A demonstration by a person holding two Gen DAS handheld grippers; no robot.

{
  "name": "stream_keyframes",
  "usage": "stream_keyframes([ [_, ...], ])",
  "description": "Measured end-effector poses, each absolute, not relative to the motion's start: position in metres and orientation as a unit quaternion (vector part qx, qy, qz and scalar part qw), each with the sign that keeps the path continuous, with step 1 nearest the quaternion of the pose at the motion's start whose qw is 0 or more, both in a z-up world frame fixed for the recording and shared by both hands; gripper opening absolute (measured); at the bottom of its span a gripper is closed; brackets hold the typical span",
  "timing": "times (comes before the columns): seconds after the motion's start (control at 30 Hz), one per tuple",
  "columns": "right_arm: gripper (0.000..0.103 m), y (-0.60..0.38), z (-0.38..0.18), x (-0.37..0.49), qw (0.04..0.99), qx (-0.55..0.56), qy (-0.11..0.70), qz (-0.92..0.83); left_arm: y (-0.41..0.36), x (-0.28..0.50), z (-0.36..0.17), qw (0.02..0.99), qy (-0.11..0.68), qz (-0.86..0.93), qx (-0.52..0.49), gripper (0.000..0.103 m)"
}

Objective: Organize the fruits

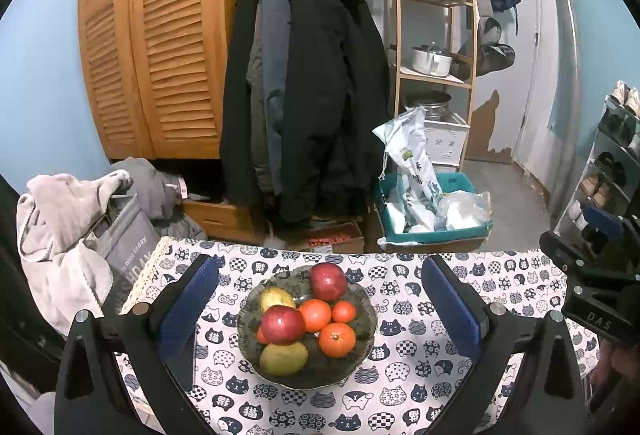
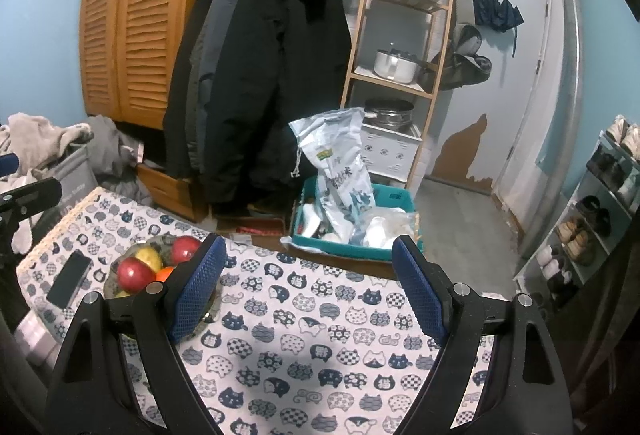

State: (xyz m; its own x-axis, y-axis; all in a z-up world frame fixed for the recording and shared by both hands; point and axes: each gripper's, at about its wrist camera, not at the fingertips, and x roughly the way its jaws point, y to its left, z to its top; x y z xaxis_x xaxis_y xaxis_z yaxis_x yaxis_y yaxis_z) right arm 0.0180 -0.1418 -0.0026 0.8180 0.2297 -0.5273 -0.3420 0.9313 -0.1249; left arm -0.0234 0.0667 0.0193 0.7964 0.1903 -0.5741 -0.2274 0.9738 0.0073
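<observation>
I have both grippers released and empty: my left gripper frames the fruit bowl mid-table, my right gripper over bare tablecloth. Near the left edge lies probably a phone.

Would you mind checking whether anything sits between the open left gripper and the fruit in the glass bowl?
Nothing visible does. The left gripper is open with the glass bowl framed between its fingers, and only bare cat-print tablecloth lies in front of it. The red apple rests on top of the pile, uncovered.
</observation>
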Motion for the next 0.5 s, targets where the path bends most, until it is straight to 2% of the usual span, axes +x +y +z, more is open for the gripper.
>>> stream_keyframes([
  [0.5,0.084,-0.1452,-0.0021,0.0186,0.947,-0.109,0.262,0.150,0.0658,-0.0234,0.0191,0.947,0.299,0.110,-0.030,0.102],
])
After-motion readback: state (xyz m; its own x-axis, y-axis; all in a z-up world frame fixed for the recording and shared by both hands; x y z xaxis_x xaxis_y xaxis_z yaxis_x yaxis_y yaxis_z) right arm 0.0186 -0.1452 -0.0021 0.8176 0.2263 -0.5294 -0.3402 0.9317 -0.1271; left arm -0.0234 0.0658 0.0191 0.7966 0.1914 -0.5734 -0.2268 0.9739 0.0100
